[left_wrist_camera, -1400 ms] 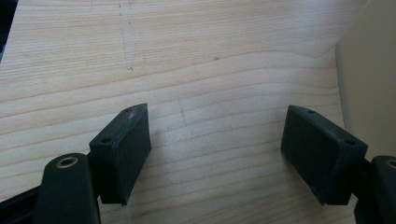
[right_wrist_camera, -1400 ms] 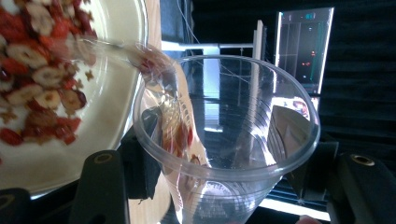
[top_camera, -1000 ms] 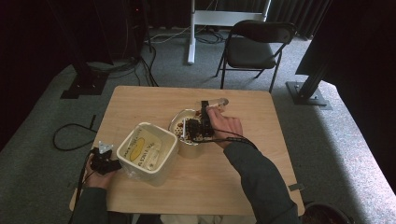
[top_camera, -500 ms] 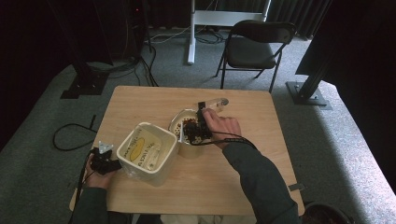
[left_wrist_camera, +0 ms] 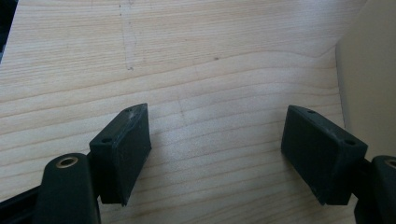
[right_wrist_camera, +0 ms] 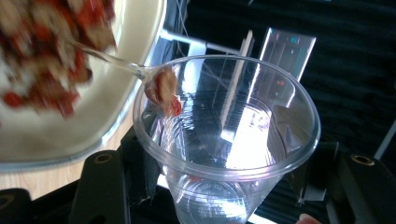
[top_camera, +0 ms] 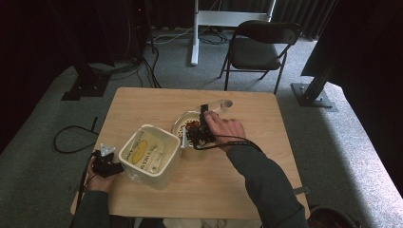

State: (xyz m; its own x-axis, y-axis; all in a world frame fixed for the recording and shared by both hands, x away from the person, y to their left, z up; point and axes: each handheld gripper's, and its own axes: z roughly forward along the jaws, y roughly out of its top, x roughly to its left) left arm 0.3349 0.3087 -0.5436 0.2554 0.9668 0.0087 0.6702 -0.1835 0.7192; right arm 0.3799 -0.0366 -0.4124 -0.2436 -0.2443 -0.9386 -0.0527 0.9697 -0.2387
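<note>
My right gripper point(top_camera: 205, 118) is shut on a clear plastic cup point(top_camera: 219, 104), which lies tilted with its mouth toward the table's far side, beside a bowl point(top_camera: 183, 121) of red and brown food. In the right gripper view the cup point(right_wrist_camera: 233, 140) sits between the jaws, and a clear spoon point(right_wrist_camera: 116, 63) reaches from the bowl point(right_wrist_camera: 93, 116) to the cup's rim with a lump of food point(right_wrist_camera: 163, 88) on its tip. My left gripper point(top_camera: 111, 166) rests open at the table's front left, just beside a white square container point(top_camera: 149, 154). Its jaws hold nothing over bare wood point(left_wrist_camera: 210, 56).
The white container's wall point(left_wrist_camera: 369, 84) stands close to the right jaw in the left gripper view. Beyond the table point(top_camera: 247, 180) are a folding chair point(top_camera: 259, 47), a white stand post point(top_camera: 195, 28) and cables on the floor point(top_camera: 71, 137).
My right hand with the cup has shifted slightly toward the bowl and the near side. The left gripper has stayed where it was.
</note>
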